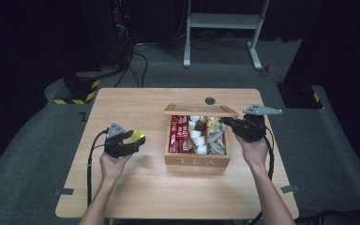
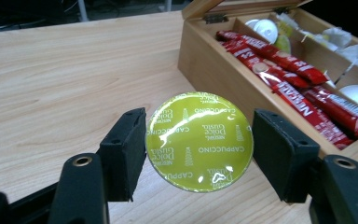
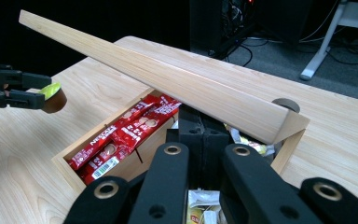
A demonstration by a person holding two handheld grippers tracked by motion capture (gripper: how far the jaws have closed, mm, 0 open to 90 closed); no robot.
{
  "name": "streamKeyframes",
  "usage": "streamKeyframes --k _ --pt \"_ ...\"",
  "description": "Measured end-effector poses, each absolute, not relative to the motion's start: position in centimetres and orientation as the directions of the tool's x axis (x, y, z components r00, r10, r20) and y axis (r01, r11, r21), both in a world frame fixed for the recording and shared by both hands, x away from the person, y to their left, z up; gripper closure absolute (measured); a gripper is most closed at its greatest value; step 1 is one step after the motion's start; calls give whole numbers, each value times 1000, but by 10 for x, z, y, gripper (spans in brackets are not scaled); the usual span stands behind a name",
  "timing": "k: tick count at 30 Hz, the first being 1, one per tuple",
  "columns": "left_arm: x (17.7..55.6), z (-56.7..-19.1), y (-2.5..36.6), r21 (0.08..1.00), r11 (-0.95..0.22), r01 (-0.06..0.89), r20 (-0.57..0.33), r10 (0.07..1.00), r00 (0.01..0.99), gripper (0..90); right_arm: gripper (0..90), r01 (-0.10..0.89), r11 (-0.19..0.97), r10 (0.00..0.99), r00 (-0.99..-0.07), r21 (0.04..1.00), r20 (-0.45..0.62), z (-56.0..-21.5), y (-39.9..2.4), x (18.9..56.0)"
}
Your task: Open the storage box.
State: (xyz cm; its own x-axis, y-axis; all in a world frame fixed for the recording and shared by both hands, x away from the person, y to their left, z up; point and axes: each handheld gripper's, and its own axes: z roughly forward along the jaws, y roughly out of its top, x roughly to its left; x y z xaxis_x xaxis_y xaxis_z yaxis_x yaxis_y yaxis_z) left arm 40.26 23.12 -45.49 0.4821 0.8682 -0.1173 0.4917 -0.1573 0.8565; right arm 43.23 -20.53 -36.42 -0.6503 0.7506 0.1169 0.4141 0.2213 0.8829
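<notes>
Left gripper (image 1: 130,139) is clamped on a green capsule (image 2: 199,141), pads on opposite sides of its rim, foil face toward the camera. It is held off the table (image 1: 136,187), out toward the left edge, with the box (image 1: 197,161) to its right.

Right gripper (image 3: 201,140): jaws look closed and sit under the lid (image 3: 177,84), tips up against its underside, so the lid is propped partway, sloping. Whether they pinch the lid edge or just bear on it, can't tell.

Key relation: the capsule lies left of the box, and the nearest compartment on that side is packed with red sticks (image 2: 284,74). The white pods (image 1: 196,133) fill the middle column, one divider further in. So the capsule's likely path is rightward over the left wall and past the sticks, dropping under the raised lid.

Left hand is the nearer one and already has the load; the right is tied up with the lid.

Risk, as I read it: the lid is only half open, so clearance over the middle column looks tight.
</notes>
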Motion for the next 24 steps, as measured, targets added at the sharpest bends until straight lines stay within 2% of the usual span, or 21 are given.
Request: streamKeyframes --k 24 --pt "421 -483 215 800 -216 560 -70 892 446 375 900 416 223 748 -653 881 119 -364 -206 433"
